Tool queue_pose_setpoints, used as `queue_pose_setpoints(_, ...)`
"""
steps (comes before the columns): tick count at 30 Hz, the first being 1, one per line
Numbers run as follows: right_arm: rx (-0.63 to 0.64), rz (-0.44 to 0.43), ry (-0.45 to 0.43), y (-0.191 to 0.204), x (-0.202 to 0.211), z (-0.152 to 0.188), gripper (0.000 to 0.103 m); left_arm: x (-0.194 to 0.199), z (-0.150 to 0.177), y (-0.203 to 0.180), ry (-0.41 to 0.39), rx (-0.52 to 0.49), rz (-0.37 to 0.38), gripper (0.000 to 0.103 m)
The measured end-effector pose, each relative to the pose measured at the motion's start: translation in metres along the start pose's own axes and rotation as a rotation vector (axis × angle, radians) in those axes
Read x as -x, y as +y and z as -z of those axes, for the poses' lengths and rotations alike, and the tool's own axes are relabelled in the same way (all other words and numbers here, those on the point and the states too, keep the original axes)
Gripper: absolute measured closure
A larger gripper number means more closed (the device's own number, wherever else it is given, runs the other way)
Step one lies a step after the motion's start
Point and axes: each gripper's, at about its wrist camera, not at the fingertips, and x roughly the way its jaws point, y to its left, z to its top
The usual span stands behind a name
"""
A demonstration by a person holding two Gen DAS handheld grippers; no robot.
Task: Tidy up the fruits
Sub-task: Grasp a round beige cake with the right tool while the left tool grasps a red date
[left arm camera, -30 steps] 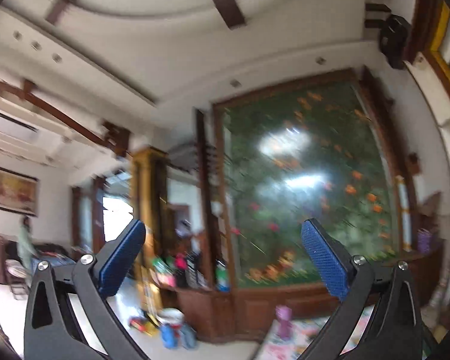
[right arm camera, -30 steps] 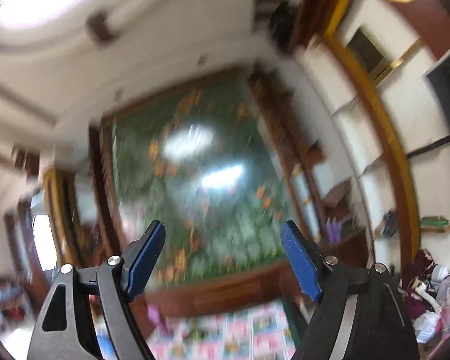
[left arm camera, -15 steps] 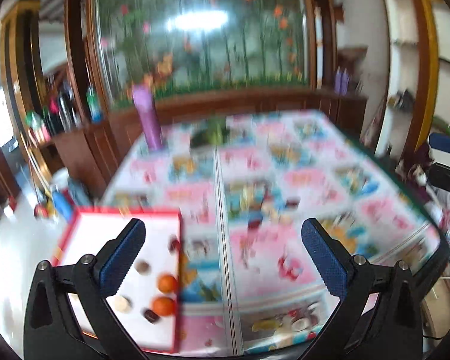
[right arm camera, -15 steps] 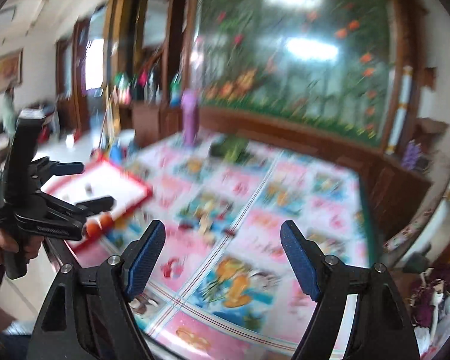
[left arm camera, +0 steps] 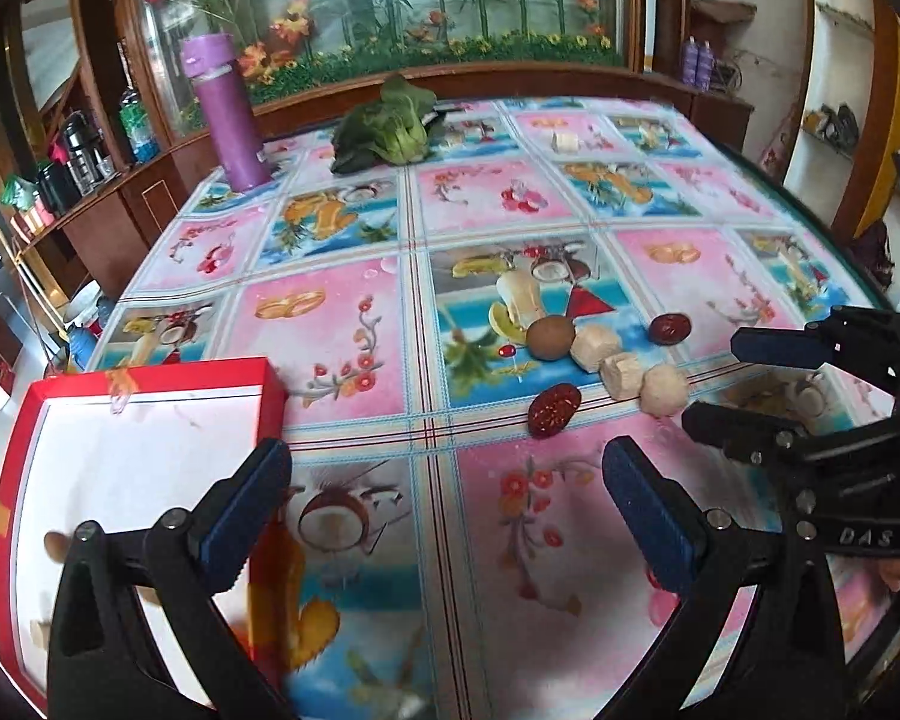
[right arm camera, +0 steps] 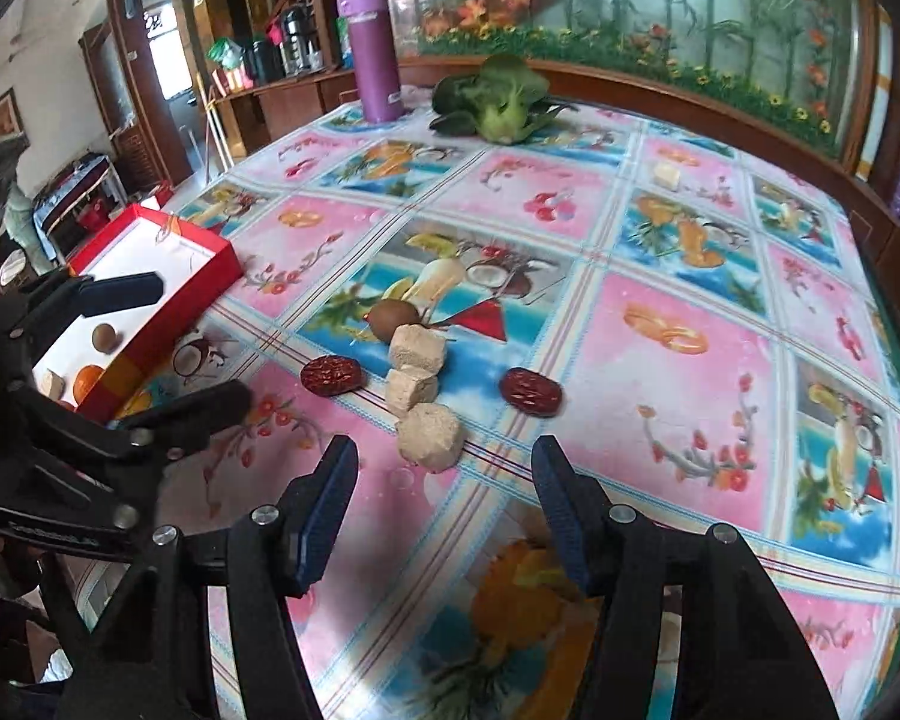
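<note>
Two tools, left (left arm camera: 444, 504) and right (right arm camera: 444, 507), spread wide | fruit-print tablecloth (left arm camera: 342, 324) | aquarium wall (left arm camera: 390, 6)

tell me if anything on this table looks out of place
Yes: a leafy green vegetable lies loose at the far edge beside the purple bottle, and a pale cube sits alone, away from the central cluster.

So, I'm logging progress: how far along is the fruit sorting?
Partly done: the red box already holds an orange and a brown fruit. Both tongs, left and right, are open, holding nothing. The kiwi and two red dates remain on the table.
</note>
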Motion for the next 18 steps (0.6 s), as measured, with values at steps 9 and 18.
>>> queue_pose_setpoints(9, -0.041, -0.004, 0.034, -0.012, -0.031, -0.004, 0.049, -0.037, -0.007, -0.004, 0.06, -0.034, 0.051, 0.007)
queue_pose_setpoints(18, -0.012, -0.026, 0.01, -0.014, -0.037, -0.004, 0.074, -0.05, -0.008, -0.008, 0.093, -0.053, 0.084, 0.023)
